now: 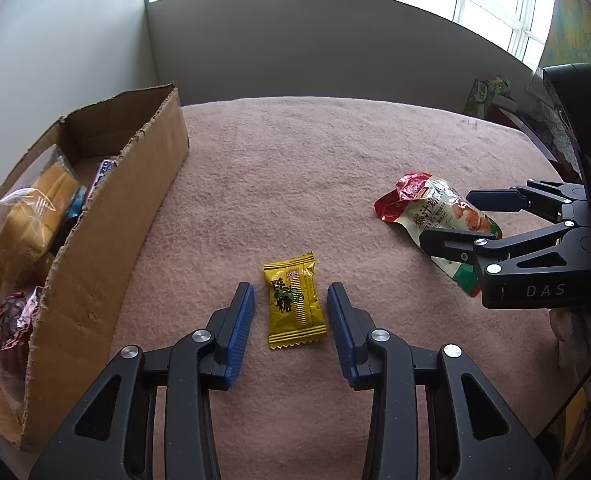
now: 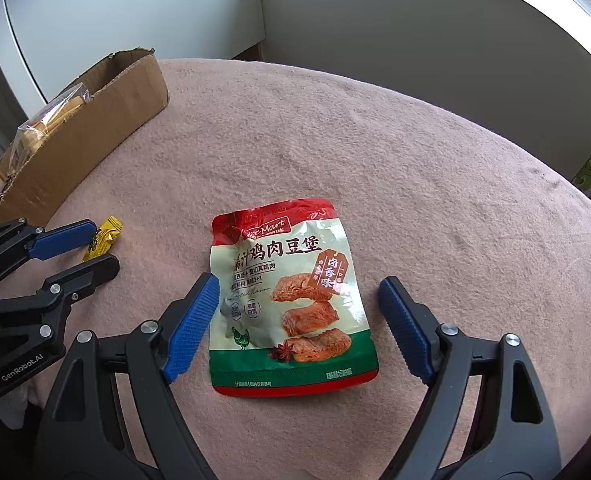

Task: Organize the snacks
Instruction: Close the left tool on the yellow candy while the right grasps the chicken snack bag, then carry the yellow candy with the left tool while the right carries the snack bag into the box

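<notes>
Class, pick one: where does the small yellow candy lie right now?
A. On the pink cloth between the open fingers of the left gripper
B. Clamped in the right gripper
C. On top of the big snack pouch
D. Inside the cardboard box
A: the yellow candy lies flat on the pink cloth, between the open left gripper fingers, untouched by either.

candy [image 1: 294, 305] yellow | pouch [image 2: 291, 304] red-white-green | blanket [image 2: 375, 160] pink | box [image 1: 107, 240] brown | fingers [image 1: 241, 332] blue

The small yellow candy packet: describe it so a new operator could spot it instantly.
Start at the cardboard box on the left of the pink cloth; right of it, the yellow candy packet lies flat between the open left gripper fingers. Unlike the bigger red, white and green pouch, it is small, plain yellow, with crimped ends.
</notes>
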### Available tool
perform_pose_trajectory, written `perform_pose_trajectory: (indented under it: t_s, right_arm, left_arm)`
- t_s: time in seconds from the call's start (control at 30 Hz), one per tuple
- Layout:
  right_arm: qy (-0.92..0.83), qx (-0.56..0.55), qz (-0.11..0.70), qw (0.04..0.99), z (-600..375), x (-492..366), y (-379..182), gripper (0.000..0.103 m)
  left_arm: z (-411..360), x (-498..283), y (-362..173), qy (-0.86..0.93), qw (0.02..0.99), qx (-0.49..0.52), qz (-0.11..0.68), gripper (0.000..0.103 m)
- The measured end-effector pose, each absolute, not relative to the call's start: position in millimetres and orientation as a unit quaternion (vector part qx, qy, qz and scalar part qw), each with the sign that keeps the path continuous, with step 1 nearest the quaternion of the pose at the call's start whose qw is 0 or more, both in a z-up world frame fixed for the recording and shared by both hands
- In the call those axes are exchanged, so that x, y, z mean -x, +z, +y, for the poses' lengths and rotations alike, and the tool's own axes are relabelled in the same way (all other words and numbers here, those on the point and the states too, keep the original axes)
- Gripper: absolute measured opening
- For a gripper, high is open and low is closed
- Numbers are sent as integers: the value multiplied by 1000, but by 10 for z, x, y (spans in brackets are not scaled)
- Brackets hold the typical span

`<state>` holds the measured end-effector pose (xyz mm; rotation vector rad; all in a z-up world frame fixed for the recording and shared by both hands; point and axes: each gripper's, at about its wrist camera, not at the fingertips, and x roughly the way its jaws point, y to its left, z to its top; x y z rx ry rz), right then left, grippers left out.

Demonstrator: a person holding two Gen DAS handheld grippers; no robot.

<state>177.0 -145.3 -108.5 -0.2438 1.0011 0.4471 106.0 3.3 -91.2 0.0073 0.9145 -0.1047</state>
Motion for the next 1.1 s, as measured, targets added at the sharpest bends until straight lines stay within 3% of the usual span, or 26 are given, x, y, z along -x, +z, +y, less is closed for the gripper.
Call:
perform_pose_trajectory:
  t_s: [0.07,0.17,0.7,1.1]
  right_arm:
    - [213,119,475,845,-1431,-1763,-1083,84]
    - [214,125,475,845,-1413,-1726,-1060,74]
    - [240,85,465,848,-1401,-1524,-941,18]
    - [228,80,439,865,-1414,-1459,-589,17]
  left_arm:
    - [20,-1068,-916,-46,897,-5,440,29]
    - [91,-1074,-912,-41,897,10,441,22]
    - [188,-961,-834,-45,901,33,431,21]
    - [266,-735,-577,-51,916,48,395,21]
